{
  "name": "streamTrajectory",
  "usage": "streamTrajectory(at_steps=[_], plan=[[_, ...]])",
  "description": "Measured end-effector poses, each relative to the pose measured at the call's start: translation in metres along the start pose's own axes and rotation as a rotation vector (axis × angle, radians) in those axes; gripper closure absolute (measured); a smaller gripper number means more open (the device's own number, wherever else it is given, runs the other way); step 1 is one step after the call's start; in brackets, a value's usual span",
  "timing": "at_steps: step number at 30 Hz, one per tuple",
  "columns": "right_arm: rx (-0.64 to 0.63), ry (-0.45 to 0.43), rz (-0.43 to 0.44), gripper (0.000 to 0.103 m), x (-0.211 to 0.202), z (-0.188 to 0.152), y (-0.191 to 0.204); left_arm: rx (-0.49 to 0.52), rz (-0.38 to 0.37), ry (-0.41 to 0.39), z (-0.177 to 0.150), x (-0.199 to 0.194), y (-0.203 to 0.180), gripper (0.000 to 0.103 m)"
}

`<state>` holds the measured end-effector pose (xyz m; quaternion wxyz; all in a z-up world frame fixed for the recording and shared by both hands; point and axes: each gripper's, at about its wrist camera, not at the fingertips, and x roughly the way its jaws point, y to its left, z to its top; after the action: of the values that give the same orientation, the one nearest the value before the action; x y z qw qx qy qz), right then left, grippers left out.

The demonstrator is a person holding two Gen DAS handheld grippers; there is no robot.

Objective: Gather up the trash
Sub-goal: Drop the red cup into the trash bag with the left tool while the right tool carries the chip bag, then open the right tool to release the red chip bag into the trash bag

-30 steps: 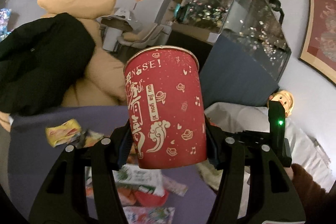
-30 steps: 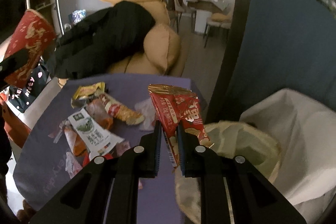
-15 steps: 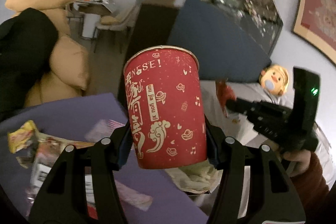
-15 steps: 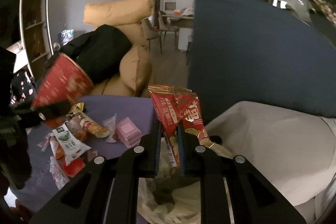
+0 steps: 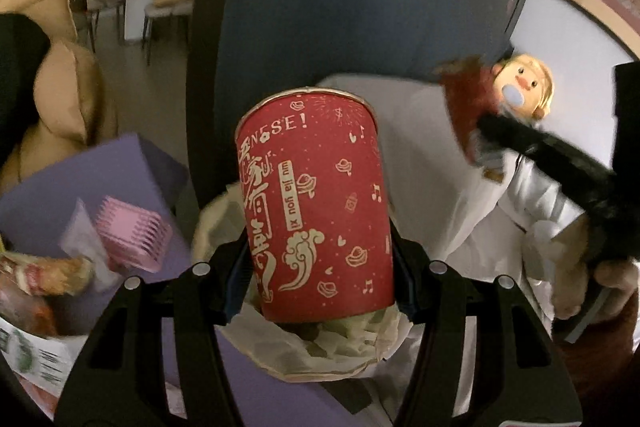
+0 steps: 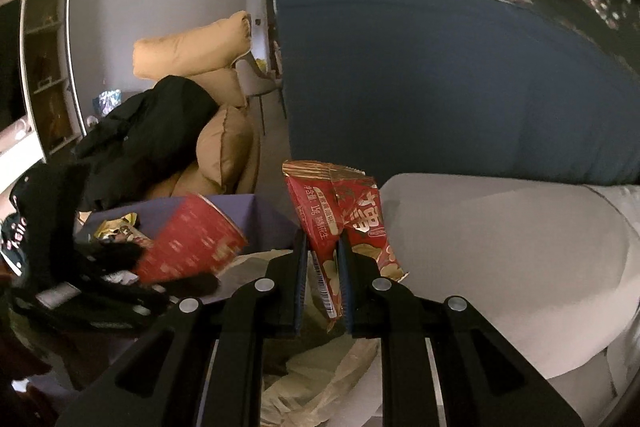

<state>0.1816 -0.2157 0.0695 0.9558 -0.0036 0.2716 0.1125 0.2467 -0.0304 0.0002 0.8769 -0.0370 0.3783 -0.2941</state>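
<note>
My left gripper is shut on a red paper cup with cream print, held upright over a beige trash bag at the purple table's edge. The cup also shows in the right wrist view, left of my right gripper. My right gripper is shut on a red snack packet and holds it above the same bag. In the left wrist view the right gripper is blurred at the right with the packet.
A purple table holds a pink ridged wrapper and several other wrappers. A white cushion and a dark blue panel lie behind the bag. Tan cushions with a black garment stand left.
Both grippers have swung right, from over the littered table to over the trash bag, each still holding its item. The cup and packet are now close together.
</note>
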Motion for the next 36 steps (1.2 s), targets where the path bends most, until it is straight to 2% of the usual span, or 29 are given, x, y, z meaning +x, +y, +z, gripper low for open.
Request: streamTrajectory(at_steps=[6,9,12,18,24,32,33,36], plan=[[0.017,0.022,-0.009,0.088,0.007,-0.010,-0.007,-0.018,-0.021,0.075,-0.009,0.033,0.000,0.048],[0.031,0.030,-0.012,0.088,0.012,-0.012,-0.010,-0.059,-0.067,0.118,-0.011,0.045,0.007,0.034],[0.050,0.043,-0.003,0.088,0.016,-0.017,-0.015,-0.097,-0.080,0.122,-0.012,0.048,0.015,0.027],[0.083,0.085,0.050,0.088,0.034,-0.028,-0.012,-0.100,-0.020,0.025,-0.012,0.012,0.019,0.026],[0.050,0.139,0.089,0.088,0.057,-0.046,0.015,-0.069,0.064,-0.070,-0.024,-0.039,0.019,0.026],[0.030,0.243,0.087,0.087,0.096,-0.076,0.039,-0.106,0.135,-0.087,-0.068,-0.084,0.056,0.026],[0.036,0.257,0.098,0.083,0.102,-0.079,0.040,-0.111,0.138,-0.090,-0.074,-0.091,0.062,0.026],[0.032,0.265,0.070,0.061,0.107,-0.081,0.042,-0.149,0.160,-0.118,-0.093,-0.117,0.084,0.026]])
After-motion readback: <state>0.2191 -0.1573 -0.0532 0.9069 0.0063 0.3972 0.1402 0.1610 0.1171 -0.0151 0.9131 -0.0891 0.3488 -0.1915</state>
